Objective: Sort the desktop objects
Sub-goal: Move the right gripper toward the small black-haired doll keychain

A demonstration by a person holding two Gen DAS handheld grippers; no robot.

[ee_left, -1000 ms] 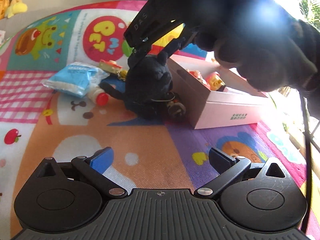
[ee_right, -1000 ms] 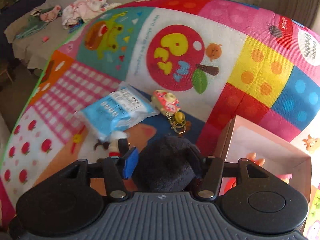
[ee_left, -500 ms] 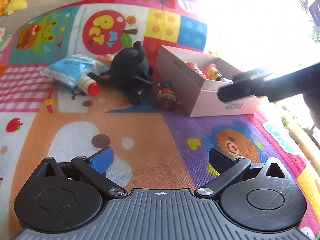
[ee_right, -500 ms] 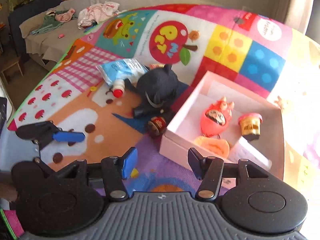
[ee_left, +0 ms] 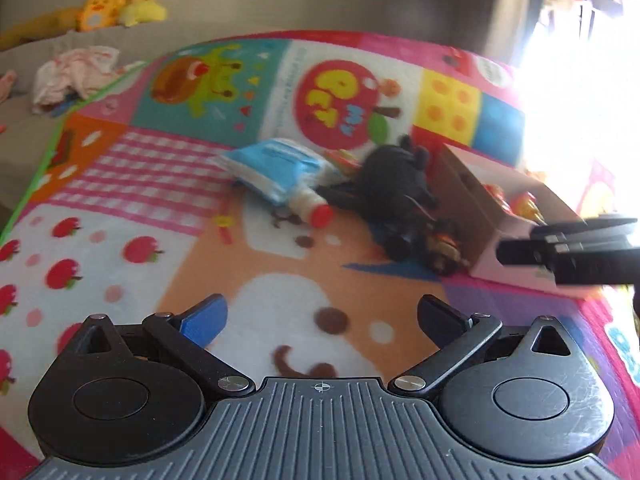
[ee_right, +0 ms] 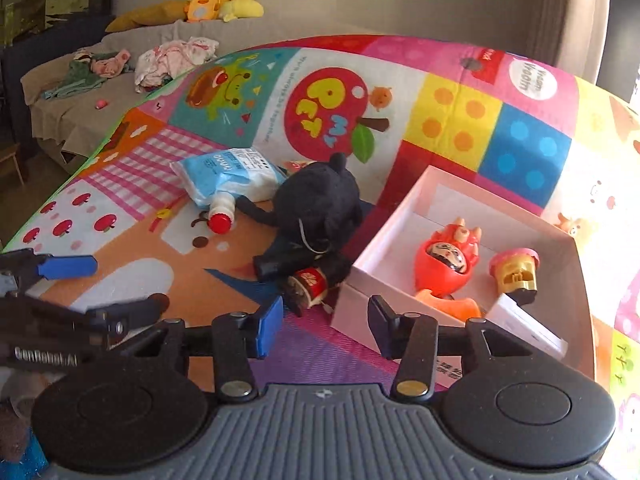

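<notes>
sorting is between picks: left gripper and right gripper are held spread and empty. black plush lies beside pink box; a fresh grasp is needed next.

On the mat: pouch at left, plush toy just right of it, touching the box further right. Against the plush's near side, a small barrel. In the box: a figure left of a stamp.
</notes>
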